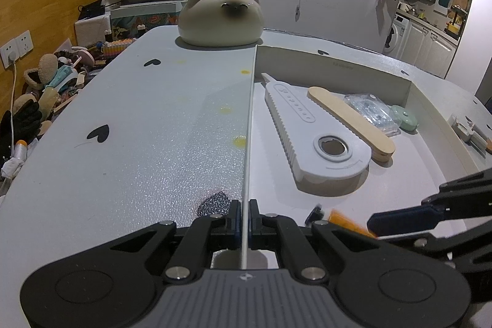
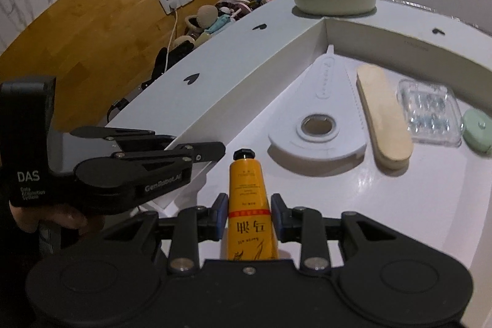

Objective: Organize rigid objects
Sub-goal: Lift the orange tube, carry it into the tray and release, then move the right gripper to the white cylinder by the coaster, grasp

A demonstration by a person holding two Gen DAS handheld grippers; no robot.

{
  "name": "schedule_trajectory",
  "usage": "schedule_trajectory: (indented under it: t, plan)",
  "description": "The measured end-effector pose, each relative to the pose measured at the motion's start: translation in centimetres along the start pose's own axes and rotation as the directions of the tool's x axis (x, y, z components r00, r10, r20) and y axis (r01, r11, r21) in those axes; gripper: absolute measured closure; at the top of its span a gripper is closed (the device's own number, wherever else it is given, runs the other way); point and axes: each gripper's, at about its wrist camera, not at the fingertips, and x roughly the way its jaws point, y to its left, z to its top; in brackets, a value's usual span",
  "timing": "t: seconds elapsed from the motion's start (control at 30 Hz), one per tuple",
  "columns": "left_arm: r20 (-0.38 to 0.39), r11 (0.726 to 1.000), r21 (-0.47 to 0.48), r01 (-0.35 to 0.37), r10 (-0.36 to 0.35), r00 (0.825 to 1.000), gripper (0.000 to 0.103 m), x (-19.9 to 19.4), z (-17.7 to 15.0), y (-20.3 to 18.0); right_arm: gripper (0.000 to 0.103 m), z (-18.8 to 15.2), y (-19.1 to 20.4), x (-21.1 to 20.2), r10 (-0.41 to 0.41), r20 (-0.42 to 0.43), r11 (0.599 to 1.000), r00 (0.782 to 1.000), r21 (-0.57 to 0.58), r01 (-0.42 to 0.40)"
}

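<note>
One shallow white box point(image 2: 307, 29) sits on the counter point(image 1: 123, 125), and five things lie in it: one white ridged tool point(image 2: 319, 125) with a round hole, one stack of wooden sticks point(image 2: 384, 119), one clear plastic case point(image 2: 430, 112) of small metal parts, one pale green round item point(image 2: 478, 132), and one orange tube point(image 2: 249, 205) with a black cap. The tube bears a red band and large dark characters too distorted to read. The left tongs point(image 1: 244, 223) are pinched tight on the box's thin left wall; their body reads "DAS" and "GenRobot.AI". The right tongs point(image 2: 249, 217) stand slightly apart, the tube between their blue pads, which lie at its sides; whether they press it I cannot tell. One cat-shaped ceramic piece point(image 1: 220, 17) stands beyond the box.
</note>
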Motion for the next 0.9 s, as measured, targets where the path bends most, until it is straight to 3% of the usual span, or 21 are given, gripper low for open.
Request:
schedule_trajectory:
  t: [0.17,0.53,0.67,0.9]
  plan:
    - [0.001,1.000,-0.003,-0.001,0.001,1.000,0.100,0.0,0.0,0.0,0.067,-0.4,0.2,-0.3,-0.006,0.001,1.000,1.000,0.011,0.006]
    - [0.001,1.000,-0.007,-0.009,0.009,1.000,0.100,-0.1,0.0,0.0,0.054,-1.2,-0.4,-1.6,-0.049,0.017,0.999,0.999,0.019,0.049]
    - [0.003,1.000,-0.012,-0.012,0.012,1.000,0.100,-0.1,0.0,0.0,0.038,-1.4,-0.6,-2.7,-0.068,0.046,0.997,0.997,0.027,0.067]
    - [0.004,1.000,-0.018,-0.018,0.018,1.000,0.100,-0.1,-0.1,0.0,0.021,-1.7,-1.7,-5.7,-0.131,0.111,0.991,0.985,0.038,0.128]
